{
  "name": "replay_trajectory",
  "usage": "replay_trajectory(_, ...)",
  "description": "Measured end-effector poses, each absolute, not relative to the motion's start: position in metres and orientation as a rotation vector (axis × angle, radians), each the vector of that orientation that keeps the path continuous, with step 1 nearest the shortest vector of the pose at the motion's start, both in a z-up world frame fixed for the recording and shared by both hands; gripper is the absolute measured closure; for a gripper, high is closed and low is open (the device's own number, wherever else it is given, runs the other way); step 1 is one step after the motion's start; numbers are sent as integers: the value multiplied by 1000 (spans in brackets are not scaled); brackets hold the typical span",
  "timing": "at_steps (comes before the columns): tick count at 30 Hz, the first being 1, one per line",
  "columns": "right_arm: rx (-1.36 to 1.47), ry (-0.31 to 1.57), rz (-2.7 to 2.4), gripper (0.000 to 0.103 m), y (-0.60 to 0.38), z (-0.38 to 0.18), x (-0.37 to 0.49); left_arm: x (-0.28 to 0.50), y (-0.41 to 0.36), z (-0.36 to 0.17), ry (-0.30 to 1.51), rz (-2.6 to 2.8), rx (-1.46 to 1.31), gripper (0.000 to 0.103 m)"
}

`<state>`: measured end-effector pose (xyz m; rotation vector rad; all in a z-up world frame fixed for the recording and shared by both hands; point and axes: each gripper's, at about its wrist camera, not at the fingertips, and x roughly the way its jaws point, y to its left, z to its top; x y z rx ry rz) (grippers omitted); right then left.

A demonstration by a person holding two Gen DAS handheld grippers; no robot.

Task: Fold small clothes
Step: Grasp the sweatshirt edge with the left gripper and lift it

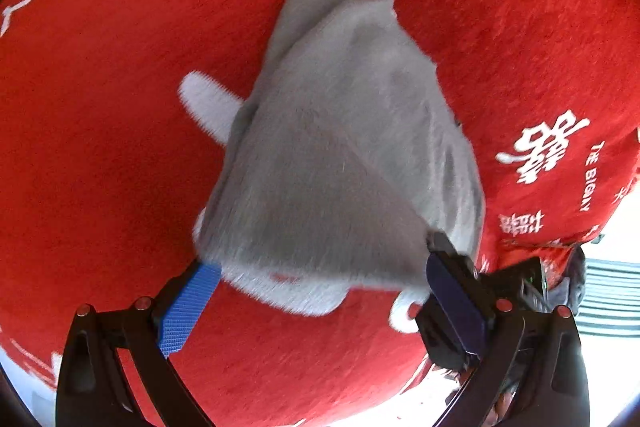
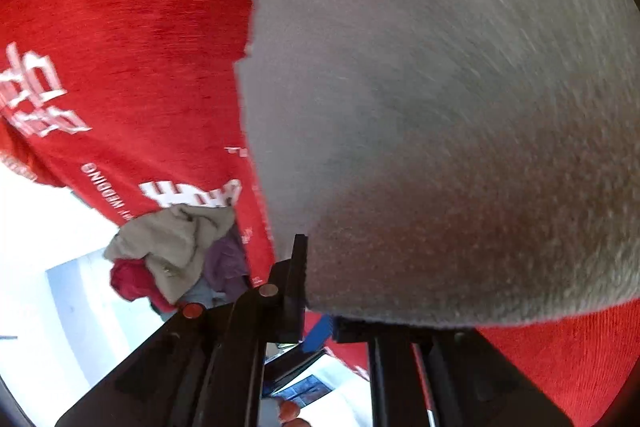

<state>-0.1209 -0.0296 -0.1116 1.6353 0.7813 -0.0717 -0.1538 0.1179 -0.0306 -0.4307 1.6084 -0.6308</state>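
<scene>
**Grey garment pinched over red printed cloth**

Surface: red fuzzy cloth with white printed lettering and characters (image 1: 100,115) covers the whole work area. Past its edge there's a bright white floor or wall, blown out; can't tell which.

Task item: light grey knitted small garment (image 1: 340,147) lies partly folded mid-cloth, far end tapering away, near edge lifted.

Left wrist view: left gripper (image 1: 320,279) has fingers spread wide, blue ribbed pad (image 1: 188,311) on the left finger and a dark pad on the right one. The garment's near edge drapes between them; no pinch visible. A second black gripper piece sits at the garment's near-right corner. White print shows just left of the garment and under its near edge.

Right wrist view only: right gripper (image 2: 320,323) fingers pressed together on the garment's near edge; grey fabric fills the right and far part of the view, blurred. At the left, near edge of the cloth there's a loose pile of clothes (image 2: 180,255): beige, red, purple and pale blue pieces. A fingertip (image 2: 289,413) shows at the bottom.

Containers: none in view; the pile lies loose.
</scene>
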Motion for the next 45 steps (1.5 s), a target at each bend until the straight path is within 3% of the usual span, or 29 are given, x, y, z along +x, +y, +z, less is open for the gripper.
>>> replay_trajectory(13,1507,887,-20,94,-26,-104,-109,-134,71,-23,1498,-584,-373,0)
replay_trajectory(19,1412,930,4,94,-26,-98,-103,-130,44,-20,1406,-557,-184,0)
replay_trajectory(21,1397,959,3,94,-25,-100,-101,-125,44,-33,1439,-500,-148,9)
replay_trajectory(23,1365,999,8,93,-23,-101,-100,-124,45,-34,1429,-491,-141,10)
replay_trajectory(26,1302,1058,1,88,-22,-99,-102,-125,42,-33,1435,-494,-98,10)
replay_trajectory(28,1259,1122,-16,77,-22,-98,-103,-126,39,-33,1434,-498,-78,10)
replay_trajectory(30,1188,1189,-39,44,-24,-92,-108,-126,37,-33,1436,-496,-73,10)
replay_trajectory(39,918,1208,-152,42,-43,-48,-134,-131,25,-35,1434,-491,-36,10)
replay_trajectory(45,858,1212,-264,42,-63,-55,-136,-132,19,-37,1434,-487,-24,10)
